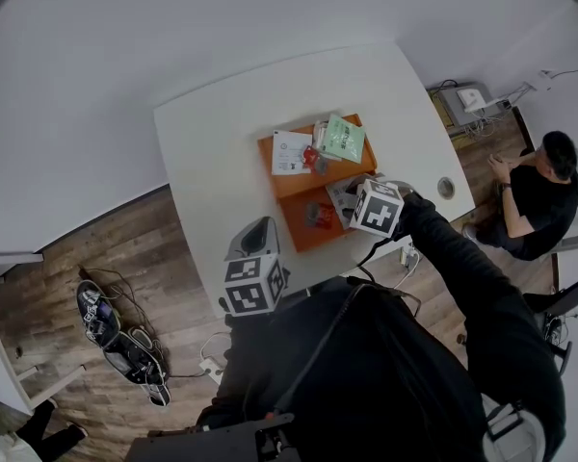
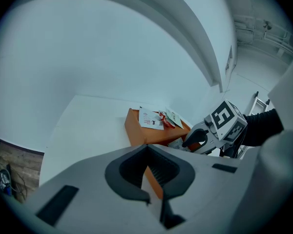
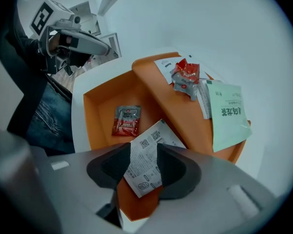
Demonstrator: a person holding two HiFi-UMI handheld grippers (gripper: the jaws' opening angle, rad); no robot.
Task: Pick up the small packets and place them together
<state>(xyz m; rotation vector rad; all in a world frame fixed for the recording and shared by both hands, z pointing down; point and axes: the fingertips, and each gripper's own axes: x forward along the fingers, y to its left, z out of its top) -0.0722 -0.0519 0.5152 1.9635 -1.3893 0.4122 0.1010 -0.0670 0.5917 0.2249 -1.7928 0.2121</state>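
Right tongs (image 3: 139, 151) spread wide straddle white packet (image 3: 145, 172) in orange tray (image 3: 100, 106); left tongs (image 2: 147, 152) pinched together.

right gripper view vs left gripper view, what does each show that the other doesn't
Only the right gripper view: the floor of the orange tray's sunken compartment, a red sauce packet lying there, and a white printed packet framed between the right gripper's open jaws.

Only the left gripper view: that gripper from outside, with its marker cube.

Both: the tray's raised part carrying a white packet, a red packet and a green packet.
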